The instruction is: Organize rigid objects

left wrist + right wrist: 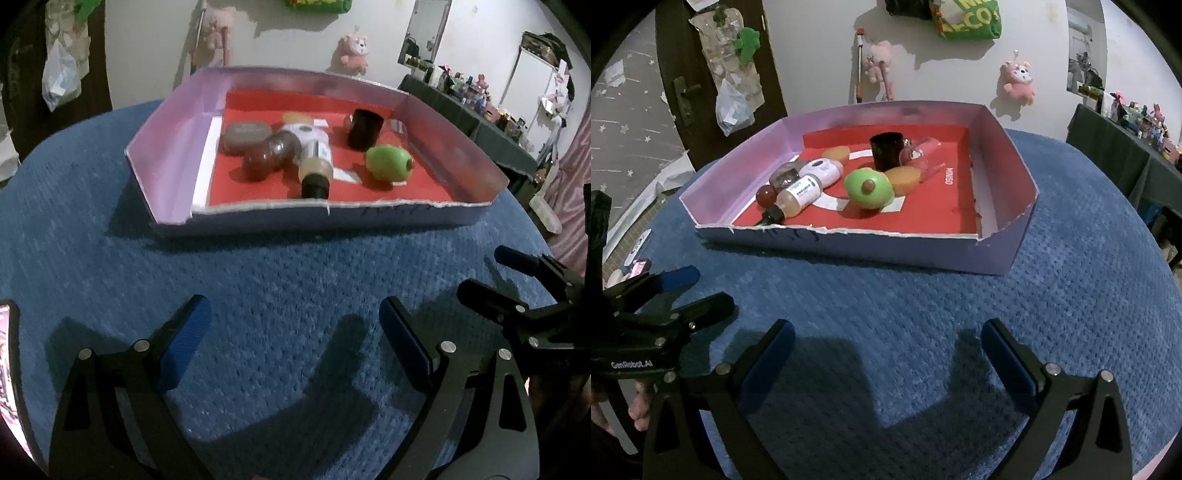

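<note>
A blue knitted cloth [923, 314] covers the round surface, and behind it rises a white wall [820, 44] with a pink plush toy [1017, 79] hanging on it, a second pale pink plush toy [881, 66] further left beside a white stick with an orange tip [859, 66], and a green printed bag [967, 18] near the top. At the left stands a dark brown door [683, 81] with a clear plastic bag [733, 103] hanging on it. At the right a dark-covered side table [476, 114] carries many small figurines, too small to tell apart.
</note>
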`<state>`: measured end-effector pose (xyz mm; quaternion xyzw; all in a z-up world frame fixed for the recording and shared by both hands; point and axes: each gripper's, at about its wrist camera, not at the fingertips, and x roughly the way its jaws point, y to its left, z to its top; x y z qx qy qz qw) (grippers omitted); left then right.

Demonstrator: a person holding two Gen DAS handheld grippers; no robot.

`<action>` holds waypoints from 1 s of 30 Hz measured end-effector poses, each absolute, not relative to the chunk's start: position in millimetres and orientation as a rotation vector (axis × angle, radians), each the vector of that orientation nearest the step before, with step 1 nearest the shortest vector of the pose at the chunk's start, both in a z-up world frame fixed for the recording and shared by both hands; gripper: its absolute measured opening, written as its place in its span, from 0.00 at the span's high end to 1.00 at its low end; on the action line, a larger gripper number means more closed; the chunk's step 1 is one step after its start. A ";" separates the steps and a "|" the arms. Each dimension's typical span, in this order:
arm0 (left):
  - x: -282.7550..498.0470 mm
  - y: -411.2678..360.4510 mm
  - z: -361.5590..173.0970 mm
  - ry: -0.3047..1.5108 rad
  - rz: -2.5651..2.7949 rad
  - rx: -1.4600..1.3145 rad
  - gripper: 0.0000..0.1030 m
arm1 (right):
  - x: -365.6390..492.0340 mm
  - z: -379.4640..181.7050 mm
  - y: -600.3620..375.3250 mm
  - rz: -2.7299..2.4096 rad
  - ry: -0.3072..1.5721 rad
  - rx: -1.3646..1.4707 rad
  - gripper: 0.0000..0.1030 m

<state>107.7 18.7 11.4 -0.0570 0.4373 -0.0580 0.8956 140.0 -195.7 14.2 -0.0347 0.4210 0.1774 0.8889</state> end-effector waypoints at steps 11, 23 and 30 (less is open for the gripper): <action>106.1 7.5 6.7 0.907 -0.080 -0.027 0.08 | 140.2 4.1 -194.9 0.343 0.894 -0.096 0.00; 108.0 3.0 5.7 0.918 -0.057 -0.001 0.08 | 138.7 1.1 -193.0 0.314 0.886 -0.141 0.00; 108.6 4.2 5.4 0.917 -0.055 -0.001 0.08 | 136.4 -1.0 -191.6 0.305 0.869 -0.158 0.00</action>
